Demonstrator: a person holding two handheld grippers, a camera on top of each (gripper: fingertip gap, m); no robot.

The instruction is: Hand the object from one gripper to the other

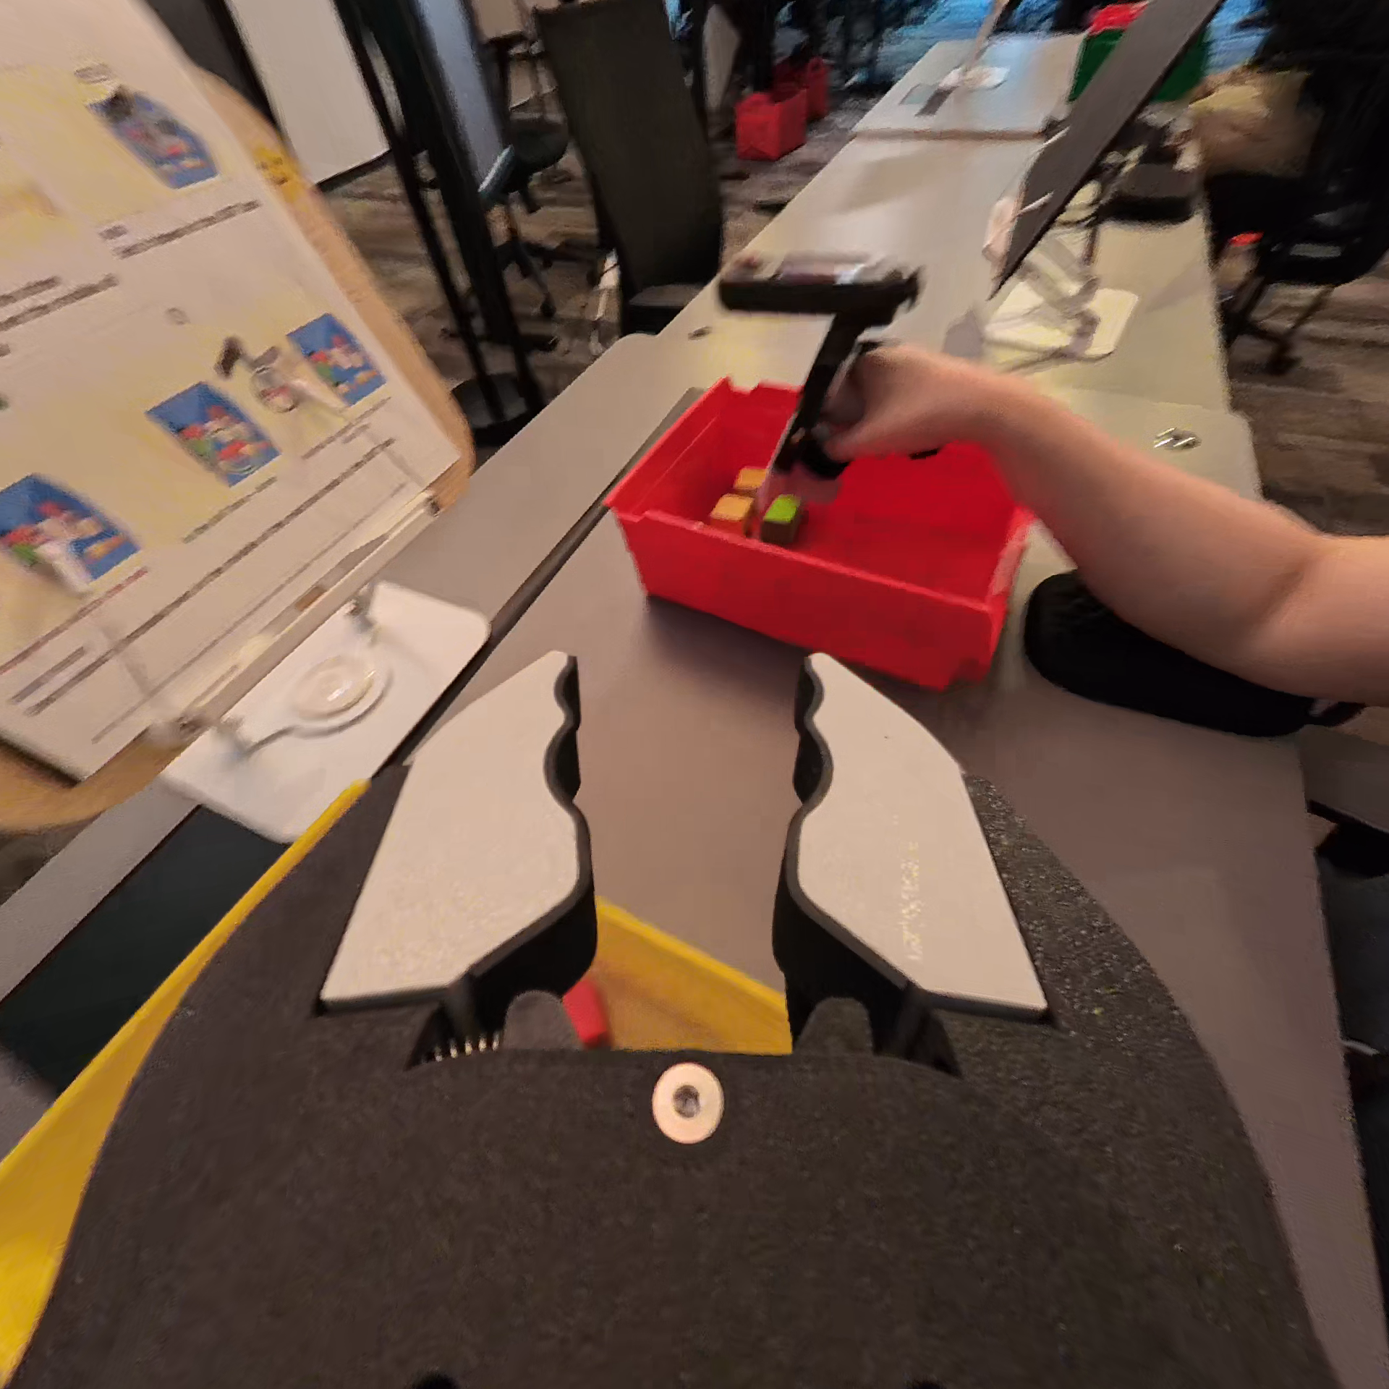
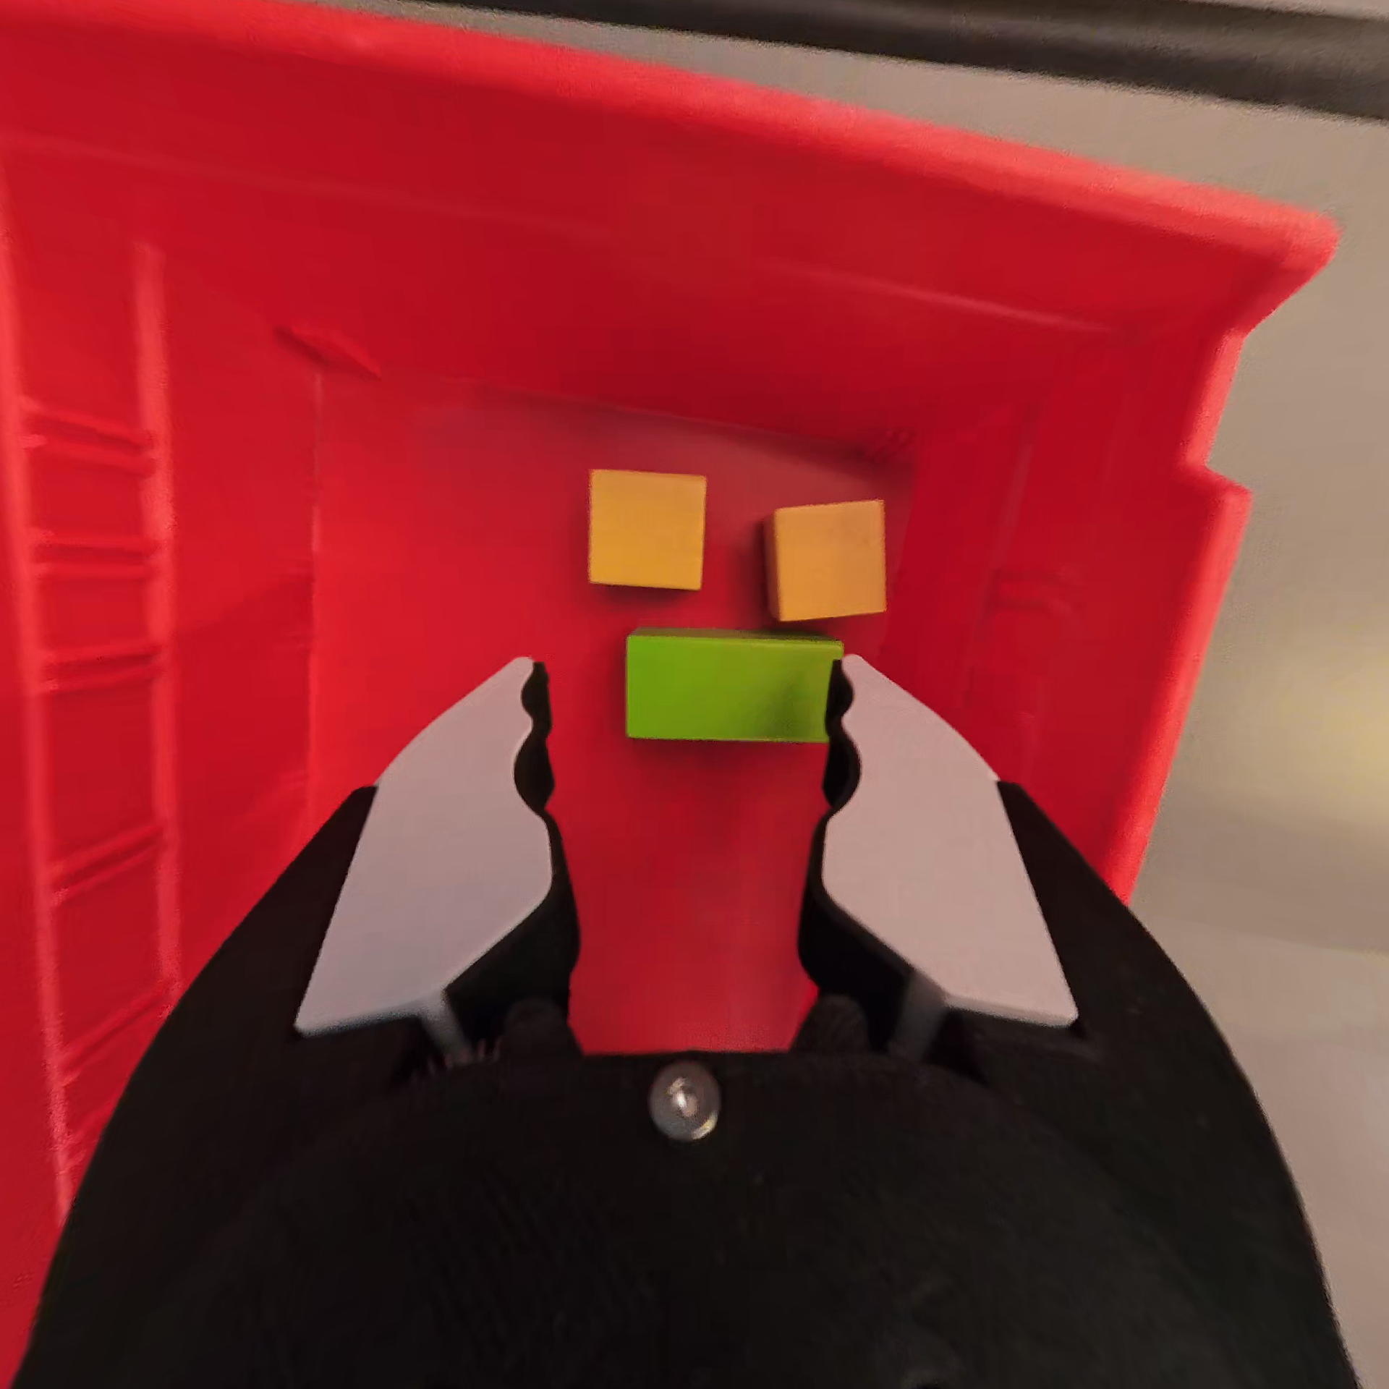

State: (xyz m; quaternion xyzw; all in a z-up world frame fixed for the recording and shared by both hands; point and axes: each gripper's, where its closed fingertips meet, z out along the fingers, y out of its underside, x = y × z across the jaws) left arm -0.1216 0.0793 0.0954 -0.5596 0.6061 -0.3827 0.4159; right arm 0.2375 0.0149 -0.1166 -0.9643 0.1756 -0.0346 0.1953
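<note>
A green block (image 2: 729,685) lies on the floor of a red bin (image 2: 451,285), with two orange blocks (image 2: 646,528) just beyond it. My right gripper (image 2: 688,665) is open and points down into the bin; the green block sits between its tips, close to the right fingertip (image 2: 853,676). In the left wrist view the red bin (image 1: 812,601) stands on the grey table, the green block (image 1: 782,517) shows inside it, and a hand holds the right gripper (image 1: 800,458) in it. My left gripper (image 1: 685,661) is open and empty, above the table in front of the bin.
A yellow bin (image 1: 676,977) with a red block (image 1: 588,1015) in it lies under my left gripper. An instruction board on a white stand (image 1: 188,376) stands at left. A black panel on a stand (image 1: 1090,150) and a black pad (image 1: 1142,661) are at right.
</note>
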